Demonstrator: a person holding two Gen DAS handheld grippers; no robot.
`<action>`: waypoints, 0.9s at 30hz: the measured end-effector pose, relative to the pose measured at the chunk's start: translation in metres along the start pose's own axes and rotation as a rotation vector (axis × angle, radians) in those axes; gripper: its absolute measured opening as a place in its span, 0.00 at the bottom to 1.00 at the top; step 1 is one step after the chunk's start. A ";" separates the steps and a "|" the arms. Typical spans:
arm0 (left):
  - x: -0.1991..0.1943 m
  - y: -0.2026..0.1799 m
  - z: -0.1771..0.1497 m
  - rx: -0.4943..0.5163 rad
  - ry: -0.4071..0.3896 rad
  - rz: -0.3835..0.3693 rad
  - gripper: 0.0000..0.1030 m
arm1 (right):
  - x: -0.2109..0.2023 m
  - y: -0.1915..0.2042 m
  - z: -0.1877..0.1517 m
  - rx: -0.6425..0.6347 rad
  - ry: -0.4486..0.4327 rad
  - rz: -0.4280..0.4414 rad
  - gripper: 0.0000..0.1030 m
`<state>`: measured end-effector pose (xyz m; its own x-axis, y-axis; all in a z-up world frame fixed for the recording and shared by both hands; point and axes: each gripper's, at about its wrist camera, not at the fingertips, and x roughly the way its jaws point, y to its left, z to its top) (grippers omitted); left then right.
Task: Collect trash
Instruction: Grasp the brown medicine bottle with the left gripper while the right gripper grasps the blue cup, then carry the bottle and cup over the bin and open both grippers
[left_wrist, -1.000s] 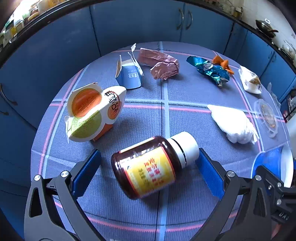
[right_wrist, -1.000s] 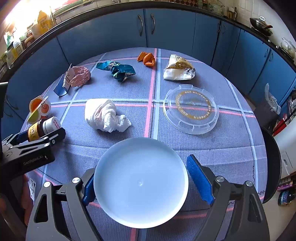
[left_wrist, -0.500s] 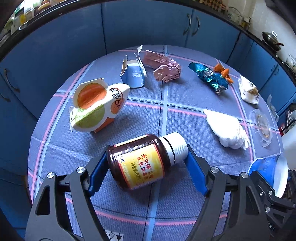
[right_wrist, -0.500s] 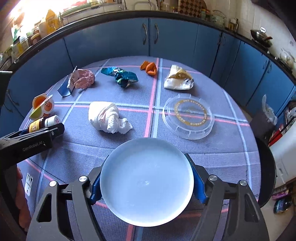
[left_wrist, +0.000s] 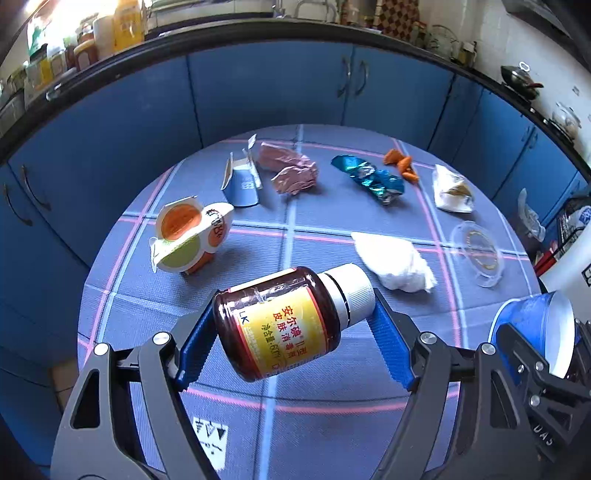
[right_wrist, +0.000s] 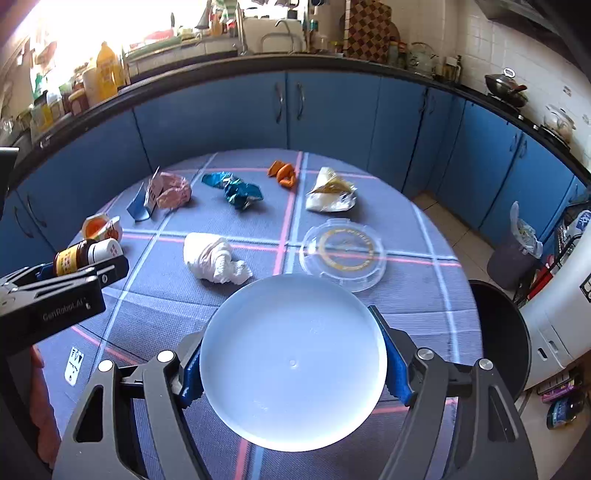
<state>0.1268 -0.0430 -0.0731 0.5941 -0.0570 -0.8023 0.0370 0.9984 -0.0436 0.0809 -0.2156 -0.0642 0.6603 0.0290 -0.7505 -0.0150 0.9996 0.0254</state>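
A brown medicine bottle (left_wrist: 288, 325) is gripped in the left tongs (left_wrist: 291, 332) above the worktop (left_wrist: 332, 424); a white-bottomed cup (right_wrist: 291, 362) is clamped in the right tongs (right_wrist: 291, 365), crumpled tissue (right_wrist: 214, 260) at eleven o'clock.

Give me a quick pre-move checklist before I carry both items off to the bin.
1. Left hand-held gripper shut on brown bottle: ok.
2. Bottle's white cap on: ok.
3. Right hand-held gripper shut on blue cup, whose white base faces the right wrist camera: ok.
4. Cup contents: cannot tell.
5. Bottle and cup lifted off the table: cannot tell.
6. Bin with liner in view on the floor, off the table's right side: ok.
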 end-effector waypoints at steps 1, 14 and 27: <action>-0.003 -0.003 -0.001 0.005 -0.003 -0.001 0.74 | -0.003 -0.003 -0.001 0.004 -0.005 0.000 0.70; -0.033 -0.052 -0.007 0.092 -0.046 0.007 0.74 | -0.032 -0.046 -0.008 0.086 -0.063 0.004 0.71; -0.045 -0.113 -0.011 0.192 -0.066 -0.007 0.74 | -0.050 -0.097 -0.017 0.168 -0.103 0.003 0.71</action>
<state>0.0873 -0.1530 -0.0388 0.6442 -0.0705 -0.7616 0.1902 0.9792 0.0702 0.0369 -0.3137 -0.0404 0.7337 0.0222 -0.6791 0.1031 0.9843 0.1436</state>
